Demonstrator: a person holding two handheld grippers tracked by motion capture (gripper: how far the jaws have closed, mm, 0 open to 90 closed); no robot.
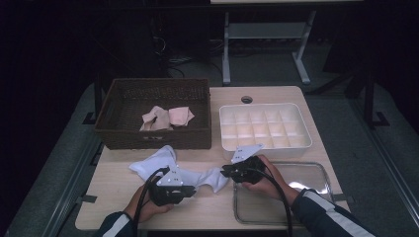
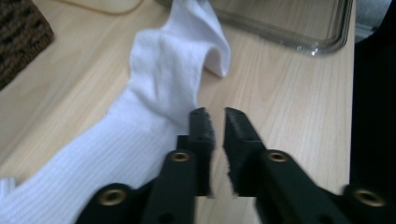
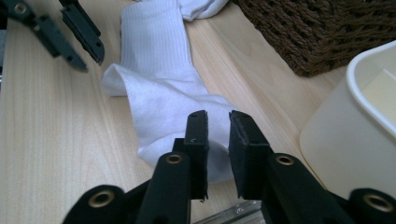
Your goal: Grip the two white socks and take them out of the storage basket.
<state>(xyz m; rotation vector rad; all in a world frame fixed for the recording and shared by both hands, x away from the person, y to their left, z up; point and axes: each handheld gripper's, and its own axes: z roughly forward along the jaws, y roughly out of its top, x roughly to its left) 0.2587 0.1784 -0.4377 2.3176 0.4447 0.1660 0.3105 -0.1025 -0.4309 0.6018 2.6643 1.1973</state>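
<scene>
Both forearms reach in low over the surface. The left tongs (image 1: 190,190) and right tongs (image 1: 226,171) point toward each other, each with jaws a narrow gap apart, gripping nothing.

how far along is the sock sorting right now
Two pinkish socks already lie in the wicker basket. In hand: both tongs, left and right, sit slightly open at the white sock, not gripping. The divided white tray looks empty.
</scene>
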